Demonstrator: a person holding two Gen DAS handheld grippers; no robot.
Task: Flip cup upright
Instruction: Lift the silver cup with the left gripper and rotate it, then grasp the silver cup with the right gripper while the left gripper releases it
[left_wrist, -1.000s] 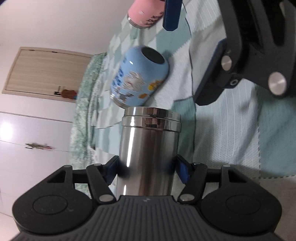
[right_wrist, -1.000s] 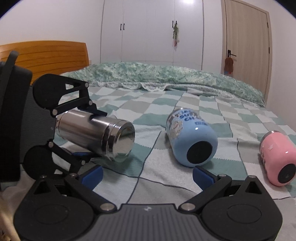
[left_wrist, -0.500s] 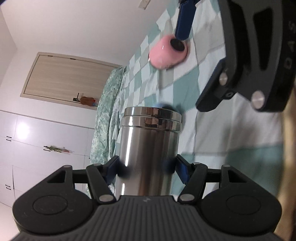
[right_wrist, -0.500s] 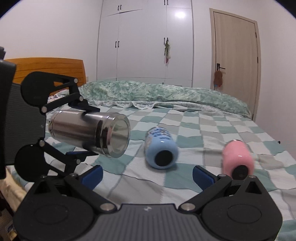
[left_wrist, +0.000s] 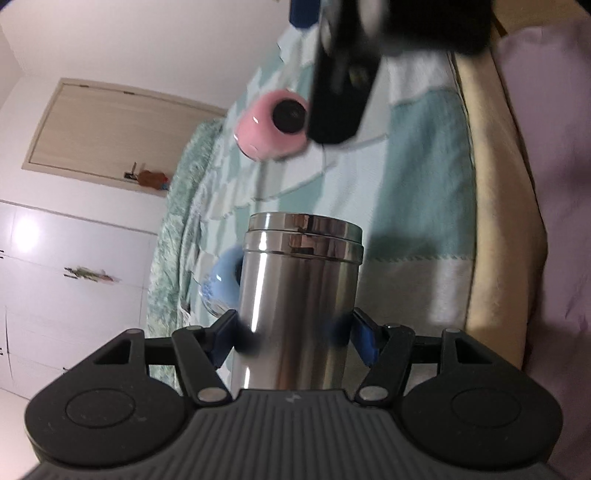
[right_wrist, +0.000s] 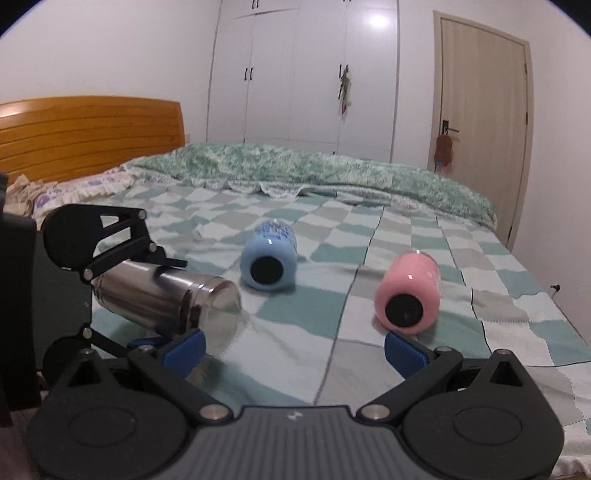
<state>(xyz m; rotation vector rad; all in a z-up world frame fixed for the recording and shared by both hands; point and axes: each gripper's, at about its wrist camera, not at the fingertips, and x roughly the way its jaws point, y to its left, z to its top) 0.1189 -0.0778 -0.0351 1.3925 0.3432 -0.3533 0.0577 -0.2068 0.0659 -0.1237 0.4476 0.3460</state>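
Left claw (left_wrist: 295, 332) clamps a smooth, cylindrical steel cup (left_wrist: 301, 295), held sideways.

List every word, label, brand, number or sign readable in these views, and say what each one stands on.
No text can be read with certainty.
Light blue printed cup lying on the checkered bedspread: dark blue lettering near its far end, too blurred to read.
Right hand-held gripper: a small pale logo mark on its ribbed body, not lettering.
Pink cup and shiny steel cup: no print visible.
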